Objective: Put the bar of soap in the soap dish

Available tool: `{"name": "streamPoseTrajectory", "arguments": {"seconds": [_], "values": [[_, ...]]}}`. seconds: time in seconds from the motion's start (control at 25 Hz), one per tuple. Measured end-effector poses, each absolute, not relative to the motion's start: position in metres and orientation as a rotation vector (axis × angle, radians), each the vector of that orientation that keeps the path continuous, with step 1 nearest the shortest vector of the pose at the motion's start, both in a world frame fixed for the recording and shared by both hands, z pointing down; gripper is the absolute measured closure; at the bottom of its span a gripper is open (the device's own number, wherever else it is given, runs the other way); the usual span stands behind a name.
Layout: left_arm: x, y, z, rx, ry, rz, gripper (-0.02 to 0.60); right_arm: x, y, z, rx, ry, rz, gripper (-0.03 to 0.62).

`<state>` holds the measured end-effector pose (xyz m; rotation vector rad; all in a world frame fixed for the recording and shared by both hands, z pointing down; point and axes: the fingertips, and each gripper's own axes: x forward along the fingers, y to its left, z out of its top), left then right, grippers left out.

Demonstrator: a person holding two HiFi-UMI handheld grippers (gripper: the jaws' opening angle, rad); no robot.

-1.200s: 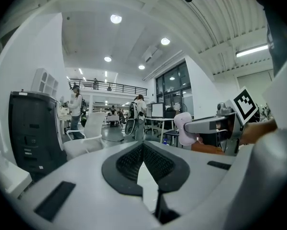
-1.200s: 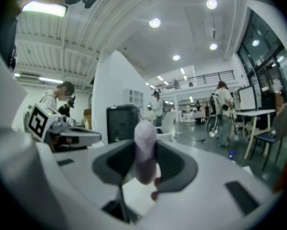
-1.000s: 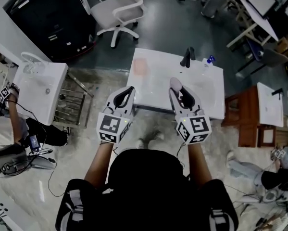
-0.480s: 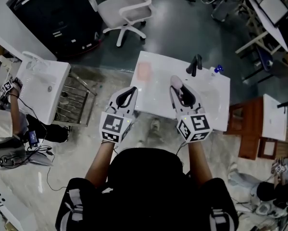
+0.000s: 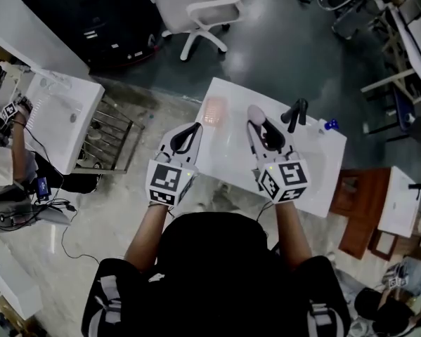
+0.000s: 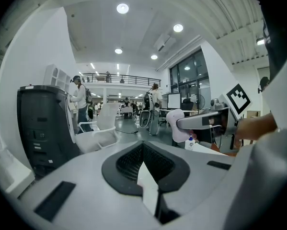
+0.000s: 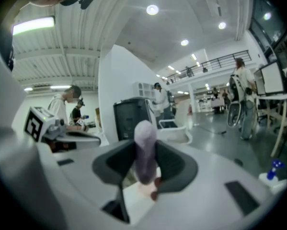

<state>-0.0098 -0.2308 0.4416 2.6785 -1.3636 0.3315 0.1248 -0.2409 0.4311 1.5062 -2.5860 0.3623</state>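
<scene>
Lilac bar of soap (image 5: 254, 111) stands pinched in my right gripper (image 5: 261, 128), long axis along the jaws. Left of it in the frame's upper middle lies the pink soap dish (image 5: 215, 109), ahead of my left gripper (image 5: 193, 129), whose jaws are pressed together, empty.

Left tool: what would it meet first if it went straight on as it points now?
Probably nothing near. From the head view the left tool aims over the dish, but its own view looks level, toward the chair; height is unclear.

Bar of soap (image 7: 145, 145): blurred, lower end hidden between fingers (image 7: 173, 165). Soap dish (image 5: 215, 109), far-left corner of counter (image 5: 231, 156): too small for detail.
</scene>
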Motion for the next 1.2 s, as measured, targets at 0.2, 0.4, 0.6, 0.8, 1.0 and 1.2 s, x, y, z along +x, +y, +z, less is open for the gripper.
{"name": "streamPoseTrajectory", "arguments": {"seconds": [0.2, 0.4, 0.6, 0.8, 1.0, 1.2], "values": [[-0.012, -0.252, 0.465, 2.606, -1.443, 0.373, 0.557, 0.119, -0.274, 0.461, 1.389, -2.632, 0.443, 0.431], [-0.013, -0.264, 0.487, 2.536, -1.514, 0.398, 0.557, 0.110, -0.297, 0.500, 1.273, -2.658, 0.549, 0.431], [-0.011, -0.265, 0.507, 2.468, -1.563, 0.439, 0.557, 0.109, -0.308, 0.531, 1.189, -2.656, 0.696, 0.433], [-0.015, -0.267, 0.524, 2.411, -1.583, 0.475, 0.557, 0.107, -0.323, 0.558, 1.142, -2.628, 0.836, 0.433], [-0.019, -0.268, 0.530, 2.389, -1.594, 0.497, 0.557, 0.101, -0.333, 0.579, 1.107, -2.610, 1.022, 0.433], [-0.022, -0.268, 0.538, 2.365, -1.587, 0.501, 0.557, 0.093, -0.338, 0.600, 1.073, -2.565, 1.135, 0.433]]}}
